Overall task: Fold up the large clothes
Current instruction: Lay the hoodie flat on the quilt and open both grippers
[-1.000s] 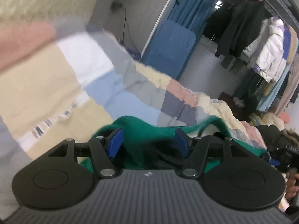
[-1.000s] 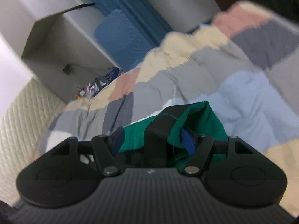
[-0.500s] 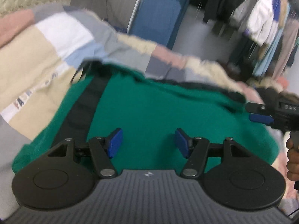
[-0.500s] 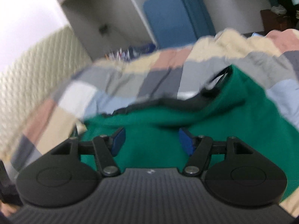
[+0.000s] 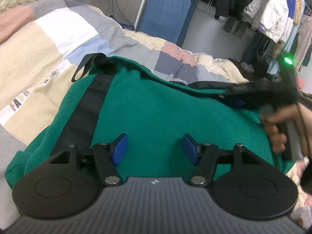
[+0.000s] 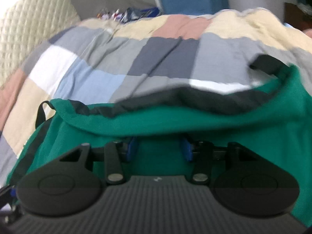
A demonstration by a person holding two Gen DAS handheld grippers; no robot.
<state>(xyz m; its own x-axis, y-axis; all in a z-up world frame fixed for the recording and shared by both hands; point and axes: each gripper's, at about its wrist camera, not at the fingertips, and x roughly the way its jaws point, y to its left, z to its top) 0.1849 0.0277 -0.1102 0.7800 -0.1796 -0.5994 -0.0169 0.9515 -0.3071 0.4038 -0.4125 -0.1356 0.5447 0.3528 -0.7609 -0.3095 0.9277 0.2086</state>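
Note:
A large green garment [image 5: 156, 101] with black trim and a black strap loop [image 5: 85, 66] lies spread on the patchwork quilt [image 5: 48, 39]. My left gripper [image 5: 155, 149] is open and empty, just above the near part of the garment. My right gripper [image 6: 159, 149] is open, its blue pads partly under a raised green fold [image 6: 156, 120]. In the left wrist view the right gripper [image 5: 236, 102] is blurred at the garment's right edge, held by a hand [image 5: 276, 124]. The garment's black edge [image 6: 204, 99] shows in the right wrist view.
The quilt [image 6: 117, 62] covers a bed with a padded headboard [image 6: 29, 19]. A blue padded panel [image 5: 165, 15] leans on the wall behind. A rack of hanging clothes [image 5: 273, 15] stands at the far right. A cable [image 5: 115, 2] runs down the wall.
Both grippers held the bunched green garment a second ago, then let go; it now lies spread on the quilt. The right gripper has moved low to the garment's right edge.

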